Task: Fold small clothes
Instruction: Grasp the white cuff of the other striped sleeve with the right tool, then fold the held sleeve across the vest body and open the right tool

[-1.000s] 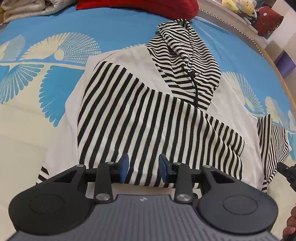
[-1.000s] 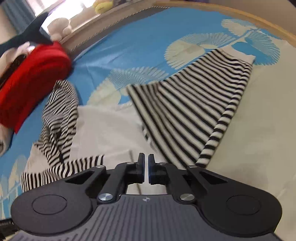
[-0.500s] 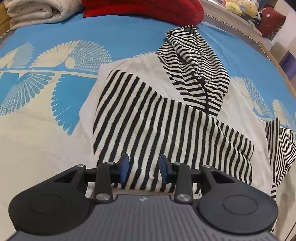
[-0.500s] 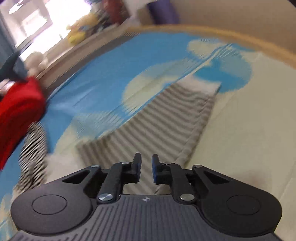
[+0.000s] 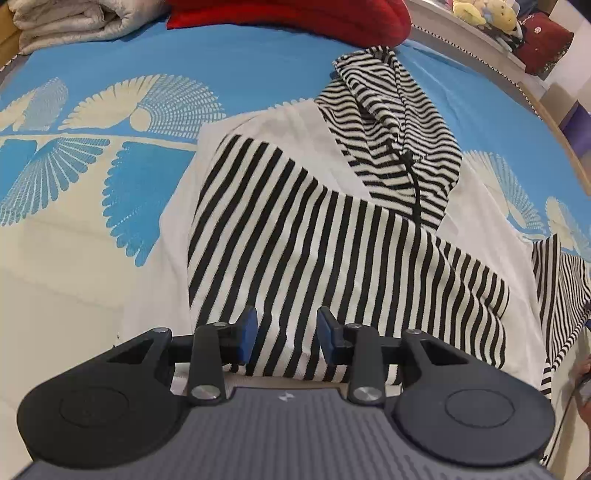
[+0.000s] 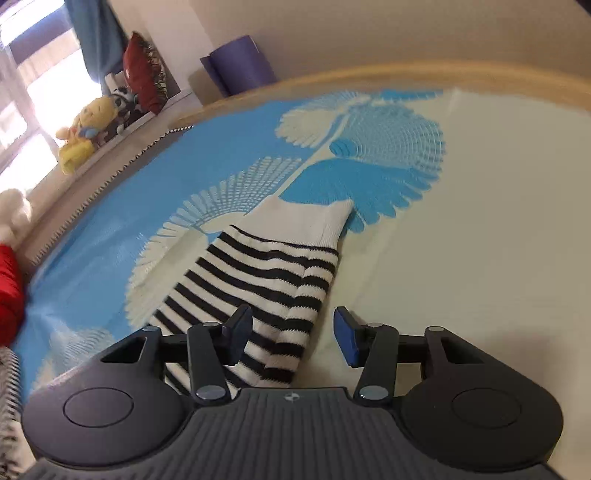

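**Left sleeve folded in, right sleeve up next**

Hoodie (image 5: 280,177) lies flat mid-bed, hood (image 5: 388,122) pointing at the far edge where the red cushion (image 5: 295,18) sits. One striped sleeve (image 5: 332,266) lies folded across the white body, diagonal from the left shoulder down toward the near-right hem. Looks settled, a few shallow wrinkles.

My left hand-held gripper (image 5: 286,334) hovers over the near end of that folded sleeve, jaws apart at a medium gap, nothing between the pads. I can't tell whether they touch the fabric or sit just above it.

My right hand-held gripper (image 6: 293,336) is over the other sleeve (image 6: 266,280), which runs out flat toward the bed's right edge, white cuff (image 6: 306,221) furthest from me. Jaws wide, empty. The left finger (image 6: 240,326) sits over the stripes; the right pad (image 6: 347,341) is off the sleeve's edge, over bare bedsheet (image 6: 480,240).

My read: second-sleeve step, pre-grasp. Fold is maybe a third done; body folds remain.

Next move, as I see it:
- drop the right jaws so they straddle the sleeve's near-side edge, closer to the cuff than now
- pinch both layers, lift just clear of the sheet
- carry it across the body onto the first sleeve

Risks: knit is soft, pinching one layer only will let the sleeve twist; dragging may pull the body off square. Left could pin the body while right moves.
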Motion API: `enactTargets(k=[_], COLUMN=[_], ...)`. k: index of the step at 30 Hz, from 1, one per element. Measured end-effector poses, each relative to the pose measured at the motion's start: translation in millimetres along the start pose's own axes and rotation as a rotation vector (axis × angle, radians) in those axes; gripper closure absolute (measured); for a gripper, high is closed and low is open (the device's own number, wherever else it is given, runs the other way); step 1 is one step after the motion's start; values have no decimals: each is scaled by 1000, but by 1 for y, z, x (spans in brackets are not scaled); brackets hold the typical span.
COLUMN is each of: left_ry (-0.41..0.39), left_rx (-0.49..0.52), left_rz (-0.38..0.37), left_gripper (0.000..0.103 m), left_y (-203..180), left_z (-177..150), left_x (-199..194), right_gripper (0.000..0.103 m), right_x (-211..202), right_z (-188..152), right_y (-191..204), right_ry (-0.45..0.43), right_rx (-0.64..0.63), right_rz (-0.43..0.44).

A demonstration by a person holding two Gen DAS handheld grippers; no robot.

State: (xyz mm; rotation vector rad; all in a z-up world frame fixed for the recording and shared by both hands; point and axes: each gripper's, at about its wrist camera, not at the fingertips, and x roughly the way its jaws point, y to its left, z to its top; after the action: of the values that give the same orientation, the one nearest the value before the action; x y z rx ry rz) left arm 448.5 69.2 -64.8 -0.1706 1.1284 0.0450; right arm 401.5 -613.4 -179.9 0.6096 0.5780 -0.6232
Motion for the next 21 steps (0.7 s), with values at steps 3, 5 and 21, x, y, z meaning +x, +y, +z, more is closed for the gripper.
enactTargets(k=[3, 5, 21], left_ry=[-10, -10, -65], left_rx=[-37, -73, -291], left_rz=[2, 1, -34], left_gripper=[64, 64, 64], left_y=[12, 23, 108], left_z=[5, 8, 38], left_x=[-4, -7, -45], right_gripper=[99, 99, 98], right_x=[-4, -17, -248], right_z=[-2, 2, -169], right_y=[3, 7, 273], right_ry=[-17, -67, -169], right_rx=[-3, 19, -762], right_rz=[-22, -65, 685])
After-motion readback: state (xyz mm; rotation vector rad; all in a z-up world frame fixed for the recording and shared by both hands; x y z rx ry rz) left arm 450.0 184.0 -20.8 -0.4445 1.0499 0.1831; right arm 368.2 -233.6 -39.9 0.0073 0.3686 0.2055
